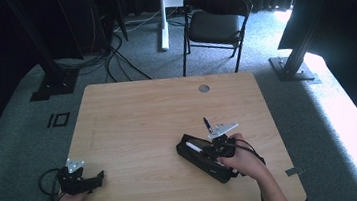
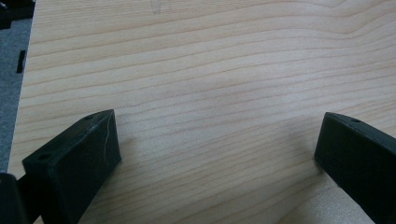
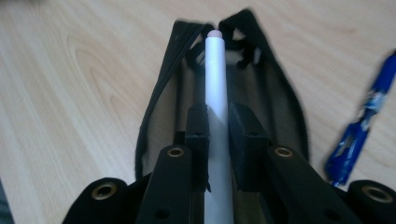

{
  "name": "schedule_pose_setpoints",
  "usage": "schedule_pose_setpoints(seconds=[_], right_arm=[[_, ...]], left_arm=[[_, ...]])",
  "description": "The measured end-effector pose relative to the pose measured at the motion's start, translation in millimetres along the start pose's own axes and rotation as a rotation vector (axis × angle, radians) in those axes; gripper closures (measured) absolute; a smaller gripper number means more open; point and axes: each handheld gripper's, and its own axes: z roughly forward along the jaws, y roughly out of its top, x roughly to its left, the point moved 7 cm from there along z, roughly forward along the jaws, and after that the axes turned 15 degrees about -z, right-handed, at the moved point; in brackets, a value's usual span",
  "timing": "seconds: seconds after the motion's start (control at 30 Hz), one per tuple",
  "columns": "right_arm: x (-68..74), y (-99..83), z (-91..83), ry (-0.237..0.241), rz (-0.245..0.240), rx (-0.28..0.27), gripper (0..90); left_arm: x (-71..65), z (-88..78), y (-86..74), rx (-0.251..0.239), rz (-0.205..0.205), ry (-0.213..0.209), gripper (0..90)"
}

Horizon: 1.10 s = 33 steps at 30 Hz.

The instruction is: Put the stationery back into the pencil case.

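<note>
A black pencil case [image 1: 198, 158] lies open on the wooden table [image 1: 147, 114] at the front right. My right gripper [image 1: 211, 150] is shut on a white pen [image 3: 217, 84], and the pen points along the case's open mouth [image 3: 261, 84], just above its inside. A blue pen [image 3: 362, 121] lies on the table beside the case; in the high view this blue pen [image 1: 207, 124] is just behind it. My left gripper [image 1: 98, 177] rests at the table's front left edge, jaws wide open over bare wood [image 2: 210, 93] with nothing between them.
A black folding chair [image 1: 216, 21] stands beyond the table's far edge. A round cable hole [image 1: 204, 88] sits near the far edge of the table. Dark frame posts and cables stand on the grey carpet at left and right.
</note>
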Motion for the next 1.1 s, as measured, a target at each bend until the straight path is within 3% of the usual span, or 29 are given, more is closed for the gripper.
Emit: schedule_pose_setpoints(seconds=[0.77,1.1], right_arm=[[3.1,2.0,28.7,0.002,-0.011,0.112,78.4],[6.0,0.2,31.9,0.016,-0.028,0.146,77.0]], left_arm=[[0.0,0.0,0.0,0.000,0.000,0.000,0.4],[-0.2,0.1,0.1,-0.002,-0.002,-0.001,0.4]])
